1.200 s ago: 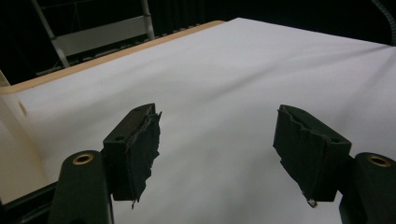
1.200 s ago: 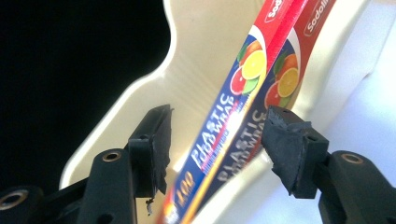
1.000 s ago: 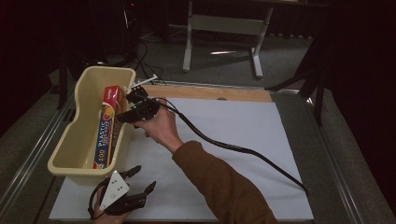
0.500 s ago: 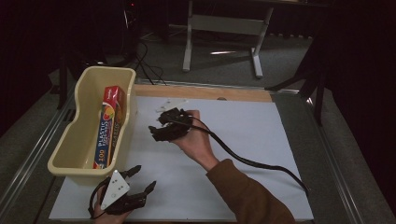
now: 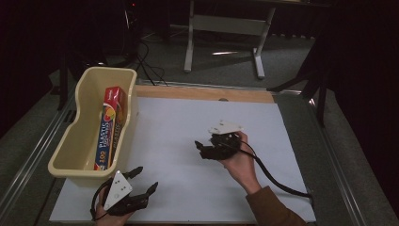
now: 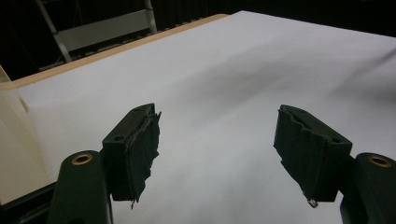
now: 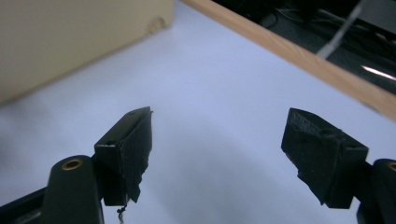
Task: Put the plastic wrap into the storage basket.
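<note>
A red box of plastic wrap lies lengthwise inside the cream plastic bin at the table's left. My right gripper hovers over the middle of the white sheet, open and empty, its jaws pointing left toward the bin. My left gripper rests near the front edge, just in front of the bin, open with nothing between its jaws. In the left gripper view the gripper faces bare white sheet, with the bin's wall at the left edge.
A wooden strip edges the far side of the table. The right gripper's black cable trails across the sheet to the right. Metal rails run along both sides. A stand is behind the table on the floor.
My right gripper has pulled back from the bin's rim to the middle of the sheet, moving right and toward the person, empty. The left gripper has stayed put.
</note>
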`<state>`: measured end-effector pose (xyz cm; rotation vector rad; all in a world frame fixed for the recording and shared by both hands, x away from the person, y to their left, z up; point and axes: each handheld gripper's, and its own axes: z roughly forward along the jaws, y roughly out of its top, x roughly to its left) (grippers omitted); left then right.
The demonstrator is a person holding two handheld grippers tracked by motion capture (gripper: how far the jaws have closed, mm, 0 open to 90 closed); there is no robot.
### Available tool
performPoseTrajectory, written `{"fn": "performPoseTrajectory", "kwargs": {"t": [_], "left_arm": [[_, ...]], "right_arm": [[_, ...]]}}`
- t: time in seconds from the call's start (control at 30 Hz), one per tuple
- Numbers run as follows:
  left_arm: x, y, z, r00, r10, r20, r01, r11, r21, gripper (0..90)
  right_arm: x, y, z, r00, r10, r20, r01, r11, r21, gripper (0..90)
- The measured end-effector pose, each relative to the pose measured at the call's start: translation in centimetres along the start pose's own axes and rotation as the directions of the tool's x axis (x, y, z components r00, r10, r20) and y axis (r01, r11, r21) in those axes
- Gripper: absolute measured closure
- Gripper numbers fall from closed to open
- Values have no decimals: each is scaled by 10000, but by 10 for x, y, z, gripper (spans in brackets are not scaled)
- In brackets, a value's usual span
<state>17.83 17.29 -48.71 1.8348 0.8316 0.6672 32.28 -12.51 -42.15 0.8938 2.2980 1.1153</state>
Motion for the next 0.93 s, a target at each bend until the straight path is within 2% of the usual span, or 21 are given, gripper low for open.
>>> {"fn": "performPoseTrajectory", "kwargs": {"t": [0.07,0.13,0.2,0.33,0.43,0.47,0.53,0.6,0.67,0.73,0.87,0.93], "left_arm": [[0,0,0,10000,-4,4,4,10000,22,302],[0,0,1,10000,-28,22,28,10000,31,301],[0,0,2,10000,-38,22,38,10000,80,299],[0,-1,3,10000,-18,-18,19,9999,170,299],[0,-1,5,10000,-59,-62,61,9998,205,297],[0,-1,5,10000,-59,-62,61,9998,205,294],[0,-1,6,10000,-36,-46,37,9996,269,294],[-1,-1,6,10000,-7,-54,9,9996,274,291],[-1,-1,7,10000,39,-80,-36,9994,349,287],[-1,-1,7,10000,14,-96,-11,9994,358,287],[0,-1,9,9998,-27,-173,35,9989,471,286],[0,-2,11,9998,-73,-187,84,9983,574,286]], "right_arm": [[-6,-15,-8,9995,75,311,-77,10000,45,239],[-11,-31,-14,9955,-183,931,174,9998,111,239],[-15,-45,-21,9920,-221,1240,207,9997,123,237],[-27,-73,-34,9916,383,1238,-355,9991,-249,232],[-32,-98,-45,9884,1089,1056,-976,9895,-1065,234],[-34,-105,-47,9873,1222,1013,-1107,9875,-1124,234],[-35,-115,-55,9886,1062,1072,-941,9892,-1120,234],[-36,-119,-60,9892,1127,941,-1004,9868,-1268,233],[-38,-132,-78,9903,1306,485,-1204,9776,-1728,211],[-40,-142,-85,9888,1453,328,-1378,9758,-1695,186],[-40,-154,-93,9922,1145,496,-1063,9837,-1447,141],[-41,-157,-94,9929,1122,404,-1059,9854,-1331,135]]}}
